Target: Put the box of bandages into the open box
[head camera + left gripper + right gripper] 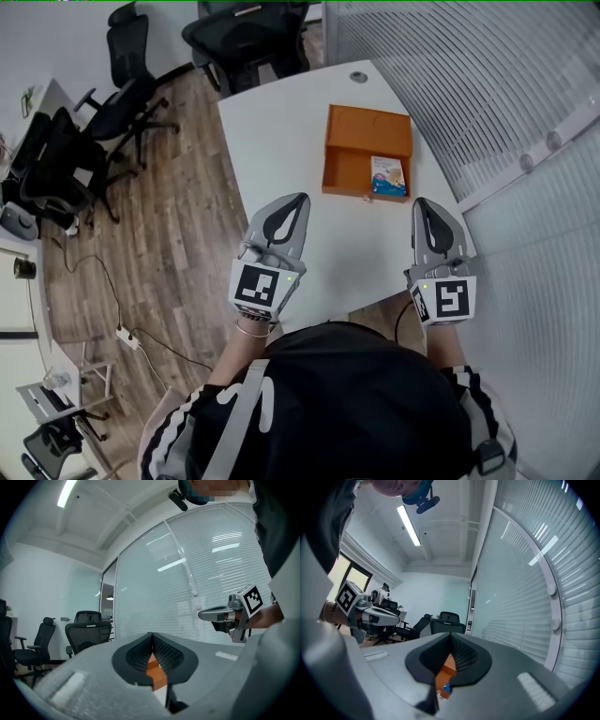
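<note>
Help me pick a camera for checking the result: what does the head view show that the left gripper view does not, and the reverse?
Only the head view: the whole open box on the white table, with the box of bandages inside its right end, and the wooden floor. Only the left gripper view: the ceiling light, and the left gripper close up, jaws together with nothing held. Both: the right gripper, office chairs, the blinds, and the open box, though only a sliver past the left jaws.
</note>
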Action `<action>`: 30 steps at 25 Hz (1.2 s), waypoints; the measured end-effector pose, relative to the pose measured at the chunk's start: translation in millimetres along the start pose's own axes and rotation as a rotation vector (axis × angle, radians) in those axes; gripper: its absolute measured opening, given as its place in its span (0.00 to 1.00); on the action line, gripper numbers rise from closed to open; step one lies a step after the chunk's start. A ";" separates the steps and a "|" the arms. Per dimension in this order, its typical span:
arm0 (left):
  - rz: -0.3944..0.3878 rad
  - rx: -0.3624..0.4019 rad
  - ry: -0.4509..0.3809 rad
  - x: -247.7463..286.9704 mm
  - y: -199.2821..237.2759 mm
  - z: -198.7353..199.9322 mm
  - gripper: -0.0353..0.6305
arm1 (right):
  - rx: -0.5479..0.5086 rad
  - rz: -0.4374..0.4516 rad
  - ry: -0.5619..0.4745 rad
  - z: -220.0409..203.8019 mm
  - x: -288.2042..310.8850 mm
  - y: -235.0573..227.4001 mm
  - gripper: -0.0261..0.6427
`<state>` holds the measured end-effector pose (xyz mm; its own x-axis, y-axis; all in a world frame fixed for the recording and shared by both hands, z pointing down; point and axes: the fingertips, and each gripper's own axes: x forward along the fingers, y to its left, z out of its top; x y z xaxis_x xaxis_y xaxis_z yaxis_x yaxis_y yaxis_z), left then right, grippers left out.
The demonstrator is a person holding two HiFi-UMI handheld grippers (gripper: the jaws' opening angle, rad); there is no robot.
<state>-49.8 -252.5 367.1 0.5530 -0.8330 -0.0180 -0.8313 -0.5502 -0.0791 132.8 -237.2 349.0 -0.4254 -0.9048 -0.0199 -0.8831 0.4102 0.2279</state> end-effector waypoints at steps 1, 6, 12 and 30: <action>0.000 0.000 0.000 -0.1 -0.2 0.4 0.05 | 0.000 0.001 0.000 0.4 -0.2 0.3 0.04; -0.001 0.001 -0.005 0.4 -1.8 2.1 0.05 | 0.000 0.007 -0.002 0.9 -0.8 0.2 0.04; 0.007 0.002 -0.011 -1.0 -1.1 4.1 0.05 | -0.009 0.009 0.003 0.1 -2.5 1.5 0.04; 0.003 -0.005 -0.020 -2.7 -3.9 4.7 0.05 | -0.010 0.022 0.008 -0.7 -5.3 9.2 0.04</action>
<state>-47.9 -247.9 362.7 0.5515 -0.8333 -0.0385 -0.8332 -0.5480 -0.0744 127.1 -228.7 351.9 -0.4430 -0.8965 -0.0066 -0.8716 0.4290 0.2374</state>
